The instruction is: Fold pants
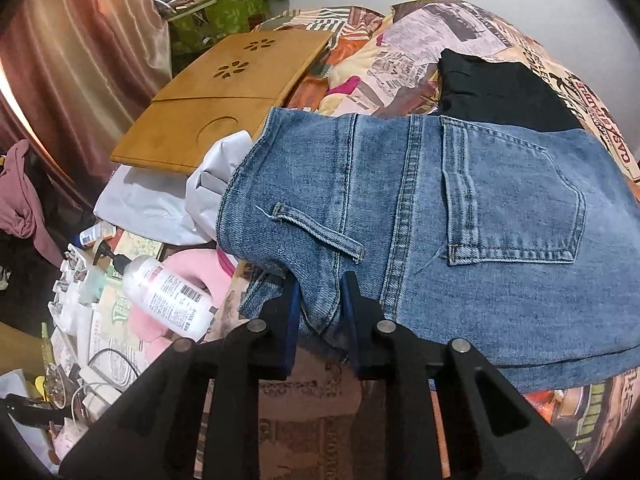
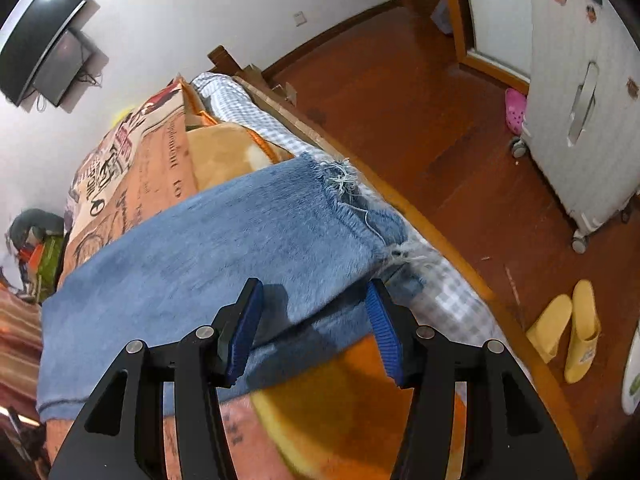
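Note:
Blue jeans (image 1: 460, 216) lie on the patterned bed cover, back pocket up, waistband toward me in the left wrist view. My left gripper (image 1: 320, 300) is shut on a bunched fold of the waistband edge. In the right wrist view the jeans' legs (image 2: 224, 240) stretch across the bed, with frayed hems (image 2: 344, 180) at the far end near the bed's edge. My right gripper (image 2: 312, 308) is open, its blue pads either side of the near edge of the leg fabric, gripping nothing.
A wooden lap tray (image 1: 224, 96), a white garment (image 1: 168, 200), a black garment (image 1: 500, 92) and a lotion bottle (image 1: 168, 296) lie around the jeans. To the right are the bed's wooden edge (image 2: 440, 240), floor, yellow slippers (image 2: 568, 332) and a white suitcase (image 2: 584, 92).

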Action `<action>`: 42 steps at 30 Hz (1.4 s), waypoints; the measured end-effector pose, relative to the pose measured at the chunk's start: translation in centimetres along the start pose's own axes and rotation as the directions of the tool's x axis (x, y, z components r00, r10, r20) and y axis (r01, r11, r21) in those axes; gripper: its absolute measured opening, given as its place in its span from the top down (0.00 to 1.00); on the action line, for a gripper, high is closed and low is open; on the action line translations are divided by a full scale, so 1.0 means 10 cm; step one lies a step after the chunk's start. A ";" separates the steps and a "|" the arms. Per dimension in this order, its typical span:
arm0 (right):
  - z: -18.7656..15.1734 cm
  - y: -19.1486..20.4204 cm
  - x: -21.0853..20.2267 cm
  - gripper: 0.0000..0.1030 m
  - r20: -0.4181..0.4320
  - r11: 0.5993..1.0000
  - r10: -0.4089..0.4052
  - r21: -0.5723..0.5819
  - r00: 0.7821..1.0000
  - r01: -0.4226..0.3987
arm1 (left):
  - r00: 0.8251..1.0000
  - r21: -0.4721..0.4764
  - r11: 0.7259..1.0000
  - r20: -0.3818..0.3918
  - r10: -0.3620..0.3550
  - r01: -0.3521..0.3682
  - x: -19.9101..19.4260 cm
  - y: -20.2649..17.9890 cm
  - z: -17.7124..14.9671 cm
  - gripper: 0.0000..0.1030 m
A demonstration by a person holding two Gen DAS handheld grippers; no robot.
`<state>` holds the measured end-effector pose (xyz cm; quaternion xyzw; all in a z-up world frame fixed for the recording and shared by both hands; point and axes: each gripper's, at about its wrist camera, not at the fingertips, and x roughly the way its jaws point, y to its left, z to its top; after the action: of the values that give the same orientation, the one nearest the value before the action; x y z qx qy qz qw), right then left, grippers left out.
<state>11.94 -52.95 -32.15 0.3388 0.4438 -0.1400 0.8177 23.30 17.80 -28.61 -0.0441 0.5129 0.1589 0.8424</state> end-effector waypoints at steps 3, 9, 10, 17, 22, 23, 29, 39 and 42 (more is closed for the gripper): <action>0.03 0.03 0.01 0.67 0.031 1.000 -0.011 -0.005 0.999 0.011 | 1.000 0.015 1.000 0.005 0.021 -0.021 -0.03 -0.05 0.02 0.81; 0.14 0.10 -0.25 0.90 0.130 0.998 0.014 -0.061 0.991 -0.006 | 0.997 0.051 0.998 0.070 0.027 -0.031 -0.22 -0.12 0.11 0.84; 0.19 0.10 -0.32 0.91 0.152 0.998 0.036 -0.053 0.988 -0.029 | 0.996 0.049 0.998 0.083 0.022 -0.026 -0.26 -0.12 0.15 0.85; 0.48 0.45 -0.82 0.94 0.271 0.985 0.083 -0.170 0.959 -0.037 | 0.986 0.031 0.999 0.165 -0.030 0.025 -0.56 -0.17 0.31 0.86; 0.56 0.50 -0.93 0.94 0.294 0.977 0.044 -0.212 0.955 0.020 | 0.975 -0.003 0.995 0.201 -0.099 0.101 -0.79 -0.10 0.29 0.86; 0.53 0.48 -0.91 0.94 0.287 0.975 0.033 -0.218 0.957 0.032 | 0.976 -0.007 0.995 0.198 -0.095 0.098 -0.79 -0.09 0.26 0.86; 0.29 0.15 -0.59 0.94 0.212 0.983 -0.053 -0.162 0.976 0.088 | 0.991 -0.071 0.993 0.095 -0.090 0.096 -0.49 0.06 0.02 0.86; -0.04 -0.14 -0.03 0.94 0.057 0.980 -0.143 -0.135 0.988 0.149 | 1.000 0.002 1.000 -0.001 -0.001 0.001 0.01 -0.06 -0.23 0.86; -0.04 -0.20 0.00 0.86 0.016 0.978 -0.160 -0.129 0.987 0.161 | 1.000 0.026 1.000 0.004 0.006 -0.006 -0.05 -0.06 -0.23 0.83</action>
<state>10.65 -54.12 -33.18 0.2475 0.4756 -0.1775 0.8253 21.32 16.53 -29.36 -0.0312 0.5136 0.1547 0.8434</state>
